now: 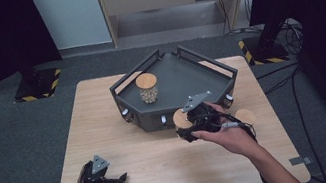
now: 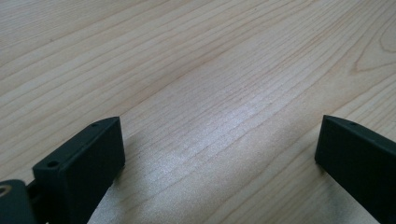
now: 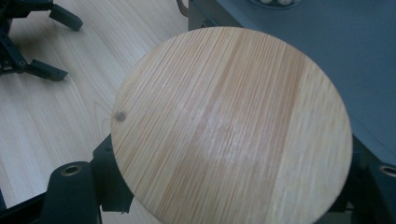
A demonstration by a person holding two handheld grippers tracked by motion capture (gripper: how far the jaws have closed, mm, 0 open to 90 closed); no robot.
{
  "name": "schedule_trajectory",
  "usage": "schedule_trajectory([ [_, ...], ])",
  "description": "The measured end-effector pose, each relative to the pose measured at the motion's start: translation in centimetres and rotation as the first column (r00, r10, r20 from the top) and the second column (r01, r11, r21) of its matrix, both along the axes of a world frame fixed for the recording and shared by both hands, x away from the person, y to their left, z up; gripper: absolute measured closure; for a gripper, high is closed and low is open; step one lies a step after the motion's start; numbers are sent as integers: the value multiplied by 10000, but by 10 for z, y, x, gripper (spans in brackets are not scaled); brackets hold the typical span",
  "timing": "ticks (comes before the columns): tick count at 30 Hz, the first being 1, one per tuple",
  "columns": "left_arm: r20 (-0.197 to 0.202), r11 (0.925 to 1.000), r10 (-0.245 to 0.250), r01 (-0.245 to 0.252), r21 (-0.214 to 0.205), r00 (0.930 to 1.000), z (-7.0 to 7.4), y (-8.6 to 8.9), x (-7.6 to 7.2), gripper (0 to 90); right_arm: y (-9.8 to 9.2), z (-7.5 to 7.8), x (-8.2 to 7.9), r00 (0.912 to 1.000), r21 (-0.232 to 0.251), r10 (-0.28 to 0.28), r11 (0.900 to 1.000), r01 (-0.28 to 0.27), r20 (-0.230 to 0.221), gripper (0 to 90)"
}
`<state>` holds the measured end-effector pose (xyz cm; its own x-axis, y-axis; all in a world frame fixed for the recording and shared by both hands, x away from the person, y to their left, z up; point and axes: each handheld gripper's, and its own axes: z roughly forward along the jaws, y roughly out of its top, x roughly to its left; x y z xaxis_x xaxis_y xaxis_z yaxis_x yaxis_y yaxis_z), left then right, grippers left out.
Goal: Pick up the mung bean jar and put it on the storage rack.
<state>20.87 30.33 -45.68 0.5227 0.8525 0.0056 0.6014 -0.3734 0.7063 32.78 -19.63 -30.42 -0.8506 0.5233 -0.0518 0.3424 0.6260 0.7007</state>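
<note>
Three wooden-lidded jars (image 1: 147,88), one tray (image 1: 177,81), two claws (image 1: 108,181).

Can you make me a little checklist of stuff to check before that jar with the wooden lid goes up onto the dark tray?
1. Grip: the right gripper has its jaws closed on the jar with the wooden lid. Ok.
2. Jar upright: its lid faces the camera flat in the right gripper view. Ok.
3. Landing room: the dark tray has bare floor beside the jar of pale balls. Ok.
4. Tray rail: the held jar sits by the tray's front wall; whether it is high enough to pass over, cannot tell.
5. Other hand: the left gripper rests open on the table, far from the tray. Ok.
6. Second lidded jar close behind the right hand: cannot tell.
</note>
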Motion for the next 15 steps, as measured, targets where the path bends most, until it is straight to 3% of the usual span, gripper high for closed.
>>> schedule_trajectory([
  [15, -19, 10000, 7, -7, 24, 10000, 0, -1, 1, 0, -4, 24, 1, 9995, -82, 45, 10000, -42, 318, 255],
])
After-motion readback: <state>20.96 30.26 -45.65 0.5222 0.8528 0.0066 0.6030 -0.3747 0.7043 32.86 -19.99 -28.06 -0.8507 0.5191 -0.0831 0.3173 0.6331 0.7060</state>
